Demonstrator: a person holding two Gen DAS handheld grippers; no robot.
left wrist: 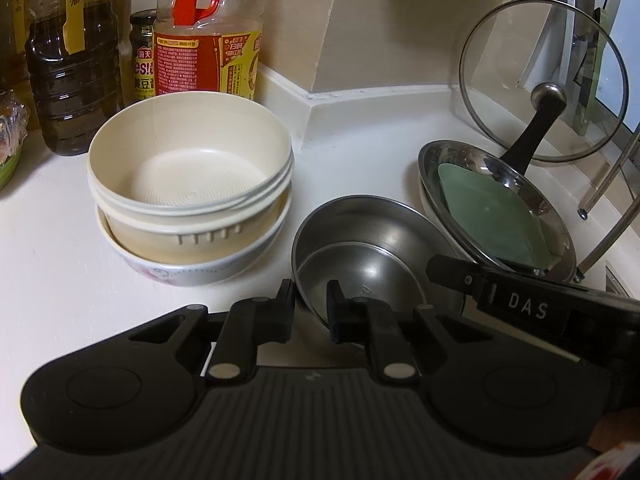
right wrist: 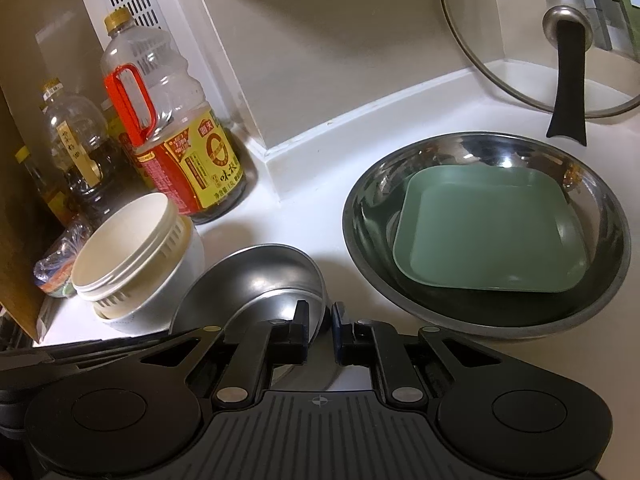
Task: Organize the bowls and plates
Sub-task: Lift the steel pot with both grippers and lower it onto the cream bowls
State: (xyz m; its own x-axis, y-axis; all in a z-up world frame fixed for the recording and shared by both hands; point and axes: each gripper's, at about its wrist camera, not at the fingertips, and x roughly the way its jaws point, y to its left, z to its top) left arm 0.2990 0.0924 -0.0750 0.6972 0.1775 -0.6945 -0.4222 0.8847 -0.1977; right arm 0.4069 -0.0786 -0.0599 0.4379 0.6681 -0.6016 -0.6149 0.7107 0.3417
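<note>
A small steel bowl sits on the white counter, tilted; it also shows in the right wrist view. My left gripper has its jaws closed on the bowl's near left rim. My right gripper has its jaws closed on the bowl's right rim. A cream bowl is stacked in a floral white bowl to the left. A large steel pan-like bowl holds a green square plate on the right.
Oil and sauce bottles stand at the back left. A glass pot lid with a black handle leans against the wall at the back right. A raised wall ledge runs behind the counter.
</note>
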